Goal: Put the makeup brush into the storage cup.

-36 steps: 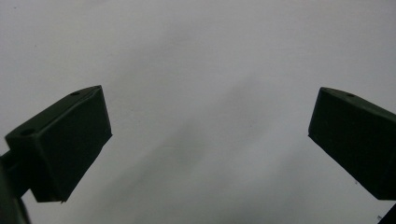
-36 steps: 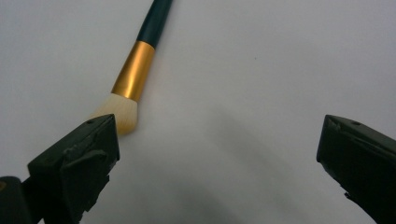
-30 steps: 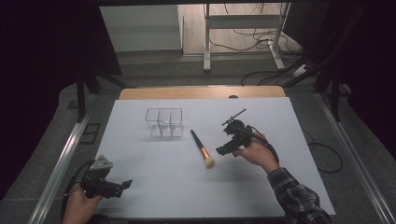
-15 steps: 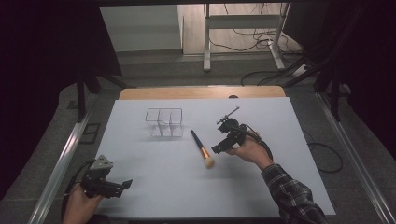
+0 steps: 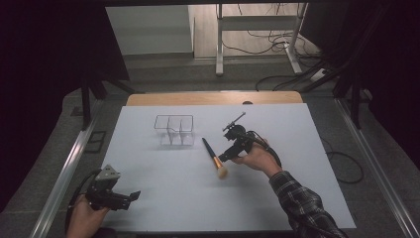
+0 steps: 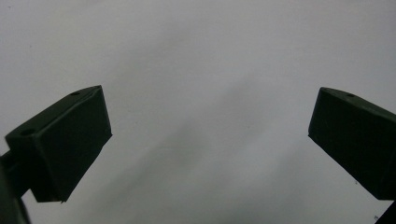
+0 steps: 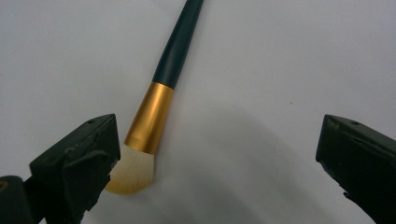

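Brush [image 5: 214, 159]: one, flat on table; organizer [image 5: 174, 130]: one; two tools, both gaping, empty.

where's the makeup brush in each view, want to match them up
High view: the makeup brush lies mid-table, right of the clear organizer, bristles toward the person, beside the right tool.
Right gripper view: the brush runs from top centre down to the left jaw, bristles lowest.
Left gripper view: bare table between open jaws.
Shared landmark: the gold ferrule.

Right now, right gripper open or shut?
Open. The right gripper has its jaws spread wide; the brush lies ungripped on the table by one jaw.
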`<state>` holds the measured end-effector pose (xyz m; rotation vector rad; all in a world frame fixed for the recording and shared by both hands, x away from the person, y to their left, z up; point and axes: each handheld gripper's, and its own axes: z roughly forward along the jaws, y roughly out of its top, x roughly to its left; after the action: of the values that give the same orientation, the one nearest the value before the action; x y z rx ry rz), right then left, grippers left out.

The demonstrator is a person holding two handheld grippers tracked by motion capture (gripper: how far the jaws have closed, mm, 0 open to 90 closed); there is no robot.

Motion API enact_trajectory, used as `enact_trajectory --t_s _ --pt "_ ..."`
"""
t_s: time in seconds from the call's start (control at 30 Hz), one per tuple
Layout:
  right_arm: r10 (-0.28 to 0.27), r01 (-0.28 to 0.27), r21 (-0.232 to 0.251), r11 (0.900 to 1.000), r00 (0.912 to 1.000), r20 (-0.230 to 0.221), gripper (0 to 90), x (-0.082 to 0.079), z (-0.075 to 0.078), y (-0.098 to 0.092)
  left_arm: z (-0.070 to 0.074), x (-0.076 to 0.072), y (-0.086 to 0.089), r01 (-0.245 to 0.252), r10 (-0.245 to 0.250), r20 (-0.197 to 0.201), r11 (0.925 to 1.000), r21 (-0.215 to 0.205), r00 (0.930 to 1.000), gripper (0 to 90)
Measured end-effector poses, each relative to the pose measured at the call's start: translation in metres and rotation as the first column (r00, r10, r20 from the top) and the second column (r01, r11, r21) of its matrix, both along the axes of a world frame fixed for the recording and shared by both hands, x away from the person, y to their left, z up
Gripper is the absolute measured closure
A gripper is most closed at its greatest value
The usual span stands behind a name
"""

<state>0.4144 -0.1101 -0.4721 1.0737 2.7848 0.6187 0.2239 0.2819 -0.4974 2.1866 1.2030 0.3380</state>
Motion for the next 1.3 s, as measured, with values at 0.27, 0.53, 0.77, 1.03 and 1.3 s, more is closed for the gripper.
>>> enact_trajectory --t_s 0.27,0.53,0.77,1.03,1.3 --pt "0.011 -0.011 -0.011 1.000 0.9999 -0.006 0.4 0.003 -0.003 0.011 0.000 0.000 0.000 0.004 -0.004 -0.001 1.0000 0.000 1.0000 0.0" --pt "0.019 -0.019 -0.013 1.000 0.9997 -0.015 0.4 0.004 -0.006 0.022 0.000 0.001 0.000 0.006 -0.006 -0.003 1.0000 0.001 1.0000 0.0" --pt "0.034 -0.035 -0.026 0.999 0.9993 -0.016 0.4 0.005 -0.010 0.033 0.000 0.001 0.000 0.006 -0.006 -0.004 1.0000 0.001 1.0000 0.0" --pt "0.041 -0.041 -0.032 0.999 0.9990 -0.016 0.4 0.007 -0.011 0.042 0.000 0.001 0.000 0.005 -0.005 -0.003 1.0000 -0.001 1.0000 0.0" --pt "0.040 -0.040 -0.044 0.998 0.9992 -0.010 2.8 0.007 -0.015 0.044 -0.001 0.001 0.000 0.007 -0.007 -0.005 1.0000 -0.001 1.0000 0.0"
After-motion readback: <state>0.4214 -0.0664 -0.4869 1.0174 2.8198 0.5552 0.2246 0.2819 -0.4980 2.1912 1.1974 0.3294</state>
